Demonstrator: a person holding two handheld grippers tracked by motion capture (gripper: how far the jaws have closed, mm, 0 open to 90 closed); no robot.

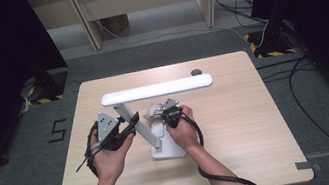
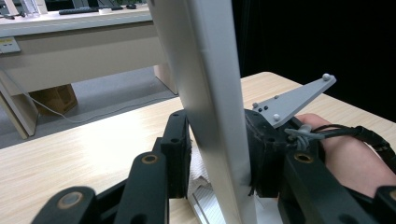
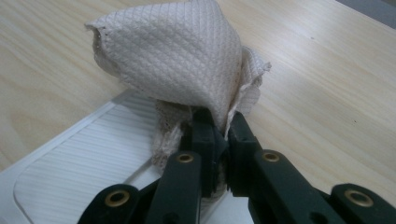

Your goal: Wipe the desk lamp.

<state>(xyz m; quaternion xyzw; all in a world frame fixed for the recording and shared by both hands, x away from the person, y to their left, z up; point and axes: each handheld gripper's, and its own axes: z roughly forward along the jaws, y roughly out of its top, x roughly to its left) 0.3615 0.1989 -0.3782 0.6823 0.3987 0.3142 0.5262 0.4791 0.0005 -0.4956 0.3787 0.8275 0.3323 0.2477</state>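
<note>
The white desk lamp (image 1: 157,124) stands near the middle of the wooden surface (image 1: 239,125), its long flat head (image 1: 157,90) lying level above the slanted arm (image 1: 138,124). The left gripper (image 1: 130,126) comes in from the left, and its fingers (image 2: 176,154) are clamped on that arm, one pad on each side of the white bar (image 2: 210,116). On the right, the right gripper (image 1: 165,116) sits just beside the arm, over the lamp's base (image 1: 168,150). Its fingers (image 3: 205,135) are pinched together on a bunched beige cloth (image 3: 177,60), which puffs up above the tips. The cloth hangs right over the ribbed white base plate (image 3: 79,172), at its far edge. A small dark object (image 1: 195,72) lies on the far side of the surface, well apart from both hands.
</note>
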